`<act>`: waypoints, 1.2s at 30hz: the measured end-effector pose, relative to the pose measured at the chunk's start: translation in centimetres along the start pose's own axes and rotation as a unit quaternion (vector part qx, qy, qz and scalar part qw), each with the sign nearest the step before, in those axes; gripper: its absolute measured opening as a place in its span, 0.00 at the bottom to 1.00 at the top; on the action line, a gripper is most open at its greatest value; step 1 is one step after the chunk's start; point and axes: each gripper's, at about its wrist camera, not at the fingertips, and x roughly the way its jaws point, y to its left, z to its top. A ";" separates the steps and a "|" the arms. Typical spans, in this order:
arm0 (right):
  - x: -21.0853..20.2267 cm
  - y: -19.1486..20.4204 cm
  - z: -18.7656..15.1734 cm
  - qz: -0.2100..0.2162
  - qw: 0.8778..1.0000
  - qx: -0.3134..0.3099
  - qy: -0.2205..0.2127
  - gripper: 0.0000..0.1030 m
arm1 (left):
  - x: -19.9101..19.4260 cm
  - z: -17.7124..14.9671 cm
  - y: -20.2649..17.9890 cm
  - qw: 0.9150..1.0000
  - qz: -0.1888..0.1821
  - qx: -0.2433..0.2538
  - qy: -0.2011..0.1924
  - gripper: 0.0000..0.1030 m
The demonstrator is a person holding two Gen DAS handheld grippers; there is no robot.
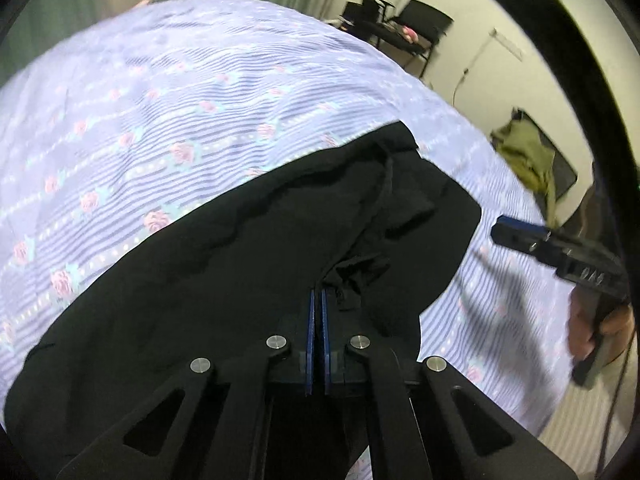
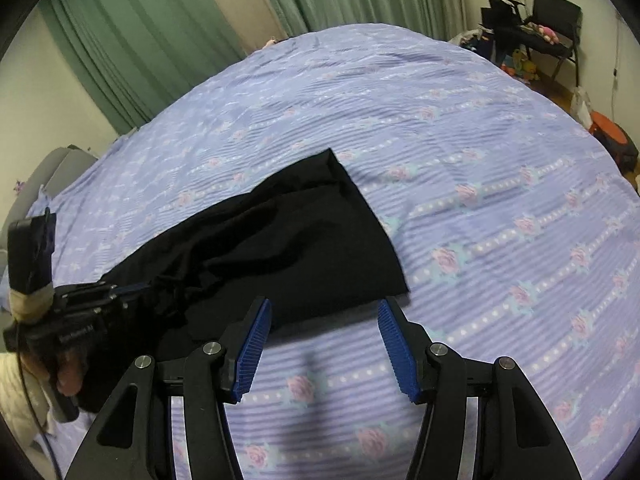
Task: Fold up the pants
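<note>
The left gripper (image 1: 319, 304) has its blue pads pressed together on a bunched fold of the black pants (image 1: 248, 264); the right gripper (image 2: 324, 344) hangs with fingers spread wide, holding nothing, just short of the pants' near edge; the pants lie rumpled across a lavender bedspread (image 2: 460, 184) (striped, with pink roses); beyond it hang green curtains (image 2: 132, 52), and a black chair (image 2: 556, 28) stands by the pale wall
</note>
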 end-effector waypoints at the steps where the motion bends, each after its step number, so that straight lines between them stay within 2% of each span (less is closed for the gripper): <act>1: 0.4 0.2 0.3 -0.001 1.000 -0.004 0.001 0.56 | 0.0 0.0 0.4 1.000 0.001 -0.001 0.001 0.07; 5: 1.6 0.7 1.3 0.022 1.000 0.001 0.005 0.56 | -0.4 -1.0 -0.6 1.000 0.016 0.015 0.001 0.27; 7: 2.4 1.5 1.6 0.049 0.999 -0.003 0.010 0.56 | -1.0 -1.0 -1.1 0.999 0.033 0.026 -0.009 0.33; 9: 3.5 2.6 1.7 0.062 0.998 -0.017 0.019 0.55 | -1.4 -1.0 -2.0 0.997 0.061 0.049 -0.024 0.34; 11: 5.1 4.2 1.7 0.073 0.996 -0.043 0.034 0.41 | -2.9 -1.6 -3.4 0.994 0.066 0.079 -0.038 0.37; 12: 5.9 5.2 1.7 0.083 0.994 -0.060 0.046 0.40 | -3.2 -1.9 -4.2 0.992 0.066 0.097 -0.042 0.37; 15: 5.9 6.8 1.4 0.084 0.992 -0.084 0.037 0.39 | -3.9 -2.7 -6.5 0.982 0.077 0.165 -0.051 0.40; 19: 5.9 6.6 1.5 0.090 0.992 -0.080 0.033 0.39 | -1.7 -4.3 -9.6 0.969 0.090 0.229 -0.035 0.42; 20: 6.0 6.5 1.7 0.089 0.992 -0.082 0.036 0.39 | -1.4 -4.7 -10.0 0.964 0.100 0.243 -0.037 0.43; 23: 6.2 6.4 2.4 0.086 0.991 -0.096 0.035 0.39 | 0.1 -5.5 -10.6 0.946 0.162 0.279 -0.045 0.44; 24: 6.1 6.3 2.6 0.084 0.991 -0.099 0.035 0.39 | 0.4 -5.5 -10.8 0.943 0.169 0.283 -0.044 0.43; 27: 5.4 5.6 2.8 0.080 0.992 -0.095 0.031 0.39 | 1.7 -5.5 -10.6 0.942 0.175 0.283 -0.033 0.39; 28: 4.9 5.2 2.6 0.077 0.993 -0.087 0.029 0.39 | 2.2 -5.5 -10.5 0.942 0.178 0.282 -0.030 0.31; 29: 4.5 4.8 2.4 0.075 0.994 -0.080 0.027 0.39 | 2.3 -5.4 -10.2 0.943 0.181 0.278 -0.026 0.16; 30: 3.8 4.2 2.1 0.070 0.995 -0.072 0.024 0.39 | 2.2 -5.1 -10.1 0.946 0.178 0.271 -0.021 0.11; 33: 1.6 2.7 0.9 0.049 0.997 -0.050 0.016 0.39 | -0.4 -4.3 -11.0 0.956 0.148 0.247 -0.050 0.10; 36: -1.4 0.8 -0.8 0.037 0.999 -0.013 0.011 0.40 | -3.6 -4.5 -13.5 0.969 0.086 0.225 -0.064 0.09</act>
